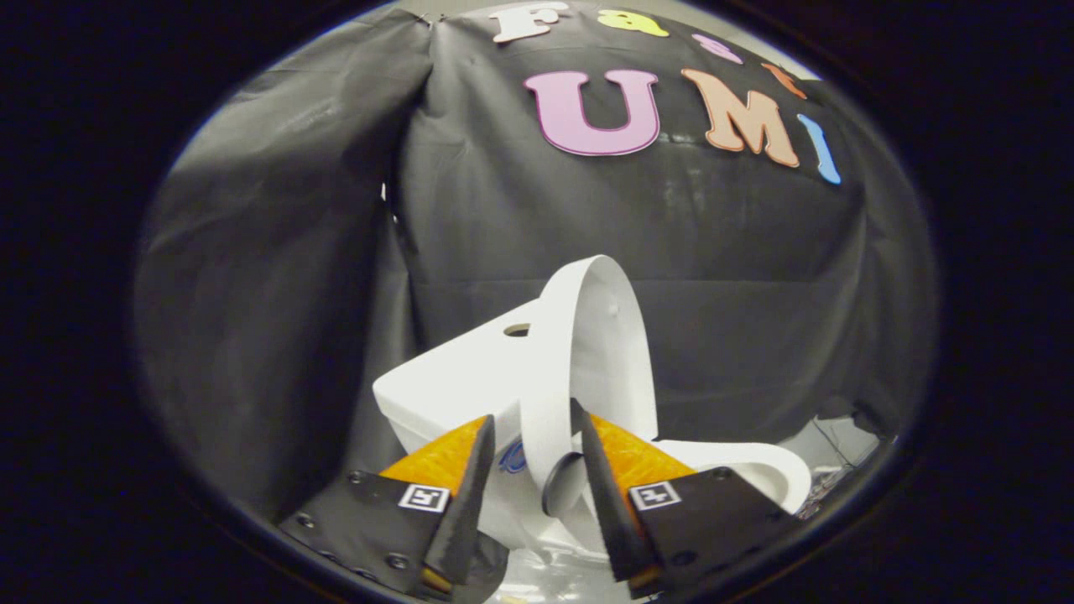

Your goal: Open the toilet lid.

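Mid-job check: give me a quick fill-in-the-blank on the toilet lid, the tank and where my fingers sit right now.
1. The toilet lid stands raised, seen nearly ____-on.
2. The lid's edge runs down ____ the two fingers of the gripper.
3. The white tank with a hole on top lies ____ the fingers.
4. The wall behind the toilet is black ____.

Missing words: edge; between; beyond; cloth

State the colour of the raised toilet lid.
White, plain; the toilet lid stands between the gripper fingers, gripper view.

The gripper (533, 436) points forward, its two fingers (466, 495) angled slightly inward toward each other. A gap separates the tips, and neither finger visibly presses on anything.
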Demonstrator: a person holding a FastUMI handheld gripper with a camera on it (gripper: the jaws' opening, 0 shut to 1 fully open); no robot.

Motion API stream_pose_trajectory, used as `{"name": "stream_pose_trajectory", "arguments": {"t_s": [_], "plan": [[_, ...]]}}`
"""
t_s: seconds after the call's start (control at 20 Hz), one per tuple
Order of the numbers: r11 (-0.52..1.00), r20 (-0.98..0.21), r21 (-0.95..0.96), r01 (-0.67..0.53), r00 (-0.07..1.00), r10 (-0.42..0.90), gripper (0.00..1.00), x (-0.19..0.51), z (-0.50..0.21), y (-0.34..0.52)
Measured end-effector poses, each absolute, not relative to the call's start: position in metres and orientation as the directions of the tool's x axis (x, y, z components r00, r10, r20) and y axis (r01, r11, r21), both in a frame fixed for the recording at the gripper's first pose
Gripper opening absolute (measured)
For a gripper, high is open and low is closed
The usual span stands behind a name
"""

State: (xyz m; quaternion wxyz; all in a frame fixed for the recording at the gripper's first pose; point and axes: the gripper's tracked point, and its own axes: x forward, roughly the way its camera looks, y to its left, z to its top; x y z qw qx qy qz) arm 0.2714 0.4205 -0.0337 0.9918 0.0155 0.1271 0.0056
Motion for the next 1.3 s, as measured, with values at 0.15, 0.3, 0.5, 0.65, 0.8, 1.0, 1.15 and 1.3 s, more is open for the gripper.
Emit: {"name": "stream_pose_trajectory", "arguments": {"t_s": [0.15, 0.3, 0.5, 0.65, 0.8, 1.0, 1.15, 1.3], "plan": [[0.995, -0.252, 0.082, -0.052, 0.965, 0.071, 0.87, 0.268, -0.033, 0.427], [0.994, -0.256, 0.097, -0.056, 0.963, 0.079, 0.99, 0.265, -0.032, 0.422], [0.992, -0.276, 0.112, -0.063, 0.957, 0.092, 0.99, 0.254, -0.036, 0.410], [0.990, -0.281, 0.120, -0.079, 0.953, 0.111, 0.99, 0.244, -0.036, 0.401], [0.987, -0.228, 0.146, -0.071, 0.968, 0.103, 0.99, 0.233, -0.019, 0.384], [0.982, -0.185, 0.187, -0.031, 0.980, 0.066, 0.99, 0.218, -0.004, 0.351], [0.991, -0.163, 0.135, -0.009, 0.986, 0.031, 0.98, 0.199, 0.006, 0.316], [0.993, -0.179, 0.114, 0.044, 0.984, -0.023, 0.98, 0.179, -0.002, 0.266]]}}
